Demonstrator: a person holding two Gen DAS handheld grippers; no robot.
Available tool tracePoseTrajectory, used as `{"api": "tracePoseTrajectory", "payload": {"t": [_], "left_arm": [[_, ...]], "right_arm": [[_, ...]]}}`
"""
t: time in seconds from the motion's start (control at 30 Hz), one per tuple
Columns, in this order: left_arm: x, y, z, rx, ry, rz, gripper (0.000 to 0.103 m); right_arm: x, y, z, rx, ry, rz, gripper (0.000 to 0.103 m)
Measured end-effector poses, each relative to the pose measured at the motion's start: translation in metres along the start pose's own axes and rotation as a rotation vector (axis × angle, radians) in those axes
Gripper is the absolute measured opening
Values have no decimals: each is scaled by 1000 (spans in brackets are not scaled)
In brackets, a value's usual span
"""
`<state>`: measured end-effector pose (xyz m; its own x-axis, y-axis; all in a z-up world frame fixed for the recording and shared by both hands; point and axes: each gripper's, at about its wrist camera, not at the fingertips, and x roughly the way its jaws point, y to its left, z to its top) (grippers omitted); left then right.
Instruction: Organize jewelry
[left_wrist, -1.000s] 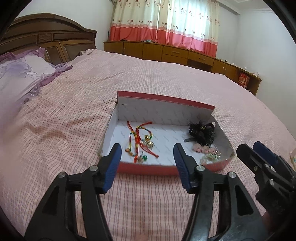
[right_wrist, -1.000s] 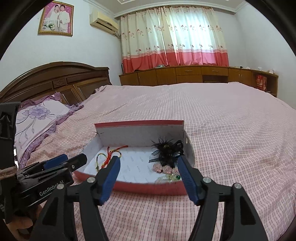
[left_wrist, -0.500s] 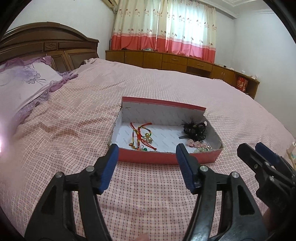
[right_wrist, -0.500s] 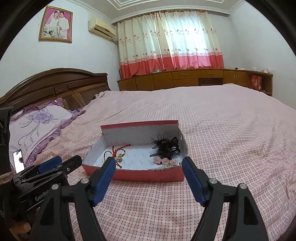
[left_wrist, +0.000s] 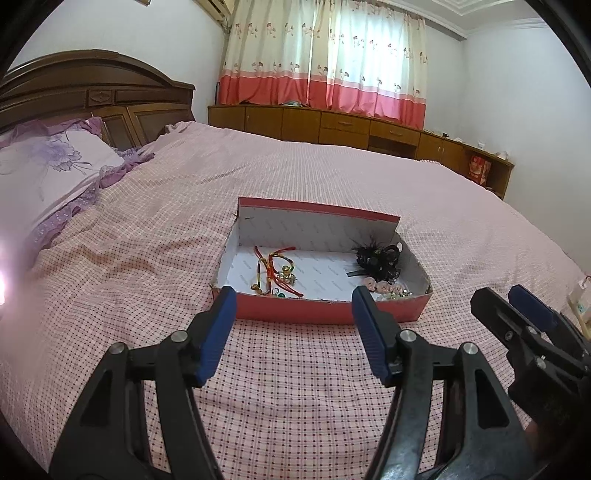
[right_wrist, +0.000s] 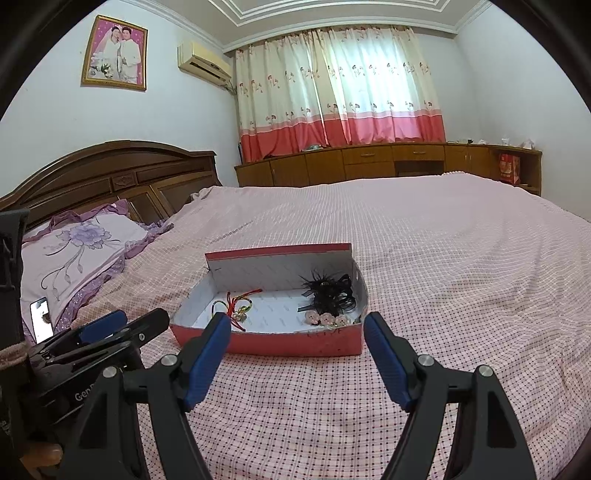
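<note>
A red shallow box (left_wrist: 325, 312) with a white inside lies on the bed; it also shows in the right wrist view (right_wrist: 295, 343). In it lie red and gold cord bracelets (left_wrist: 275, 271) (right_wrist: 236, 308) at the left, a black feather hair piece (left_wrist: 376, 260) (right_wrist: 330, 290) at the right, and small pink flower pieces (left_wrist: 384, 286) (right_wrist: 325, 318) at the front right. My left gripper (left_wrist: 293, 325) is open and empty, short of the box. My right gripper (right_wrist: 297, 349) is open and empty, also short of the box.
The pink checked bedspread (left_wrist: 295, 387) covers the whole bed. A purple flowered pillow (right_wrist: 77, 251) and wooden headboard (right_wrist: 110, 173) are at the left. A phone (right_wrist: 40, 319) lies by the pillow. Wooden cabinets (right_wrist: 388, 158) run under the curtains.
Both grippers have pulled back and up from the box, which now looks smaller and farther away. Both stay open and empty.
</note>
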<state>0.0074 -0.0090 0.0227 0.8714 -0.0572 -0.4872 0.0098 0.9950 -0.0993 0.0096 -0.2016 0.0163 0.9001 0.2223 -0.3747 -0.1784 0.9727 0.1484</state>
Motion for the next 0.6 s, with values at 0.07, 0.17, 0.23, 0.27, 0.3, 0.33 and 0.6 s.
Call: {"api": "tracePoseTrajectory", "payload": {"t": [0.07,0.17,0.23,0.27,0.3,0.33,0.6], "left_arm": [[-1,0,1,0,-3,0,57],[-2,-1,0,3,-6,0,57],[-3,-1,0,4,-7,1,57],[-4,-1,0,3,-7,1,57],[-3,-1,0,2,-7,0,57],[-4,-1,0,1,-8,0,57],[-3,-1,1,3,-6,0,57]], "right_arm": [[-1,0,0,2,-2,1,77],[-1,-1,0,2,-4,1,77],[0,-1,0,2,-2,0,77],[-1,-1,0,3,-3,1,77],[-1,-1,0,3,-3,2,77],[-1,-1,0,2,-3,1,77],[-1,-1,0,2,-2,2,77]]}}
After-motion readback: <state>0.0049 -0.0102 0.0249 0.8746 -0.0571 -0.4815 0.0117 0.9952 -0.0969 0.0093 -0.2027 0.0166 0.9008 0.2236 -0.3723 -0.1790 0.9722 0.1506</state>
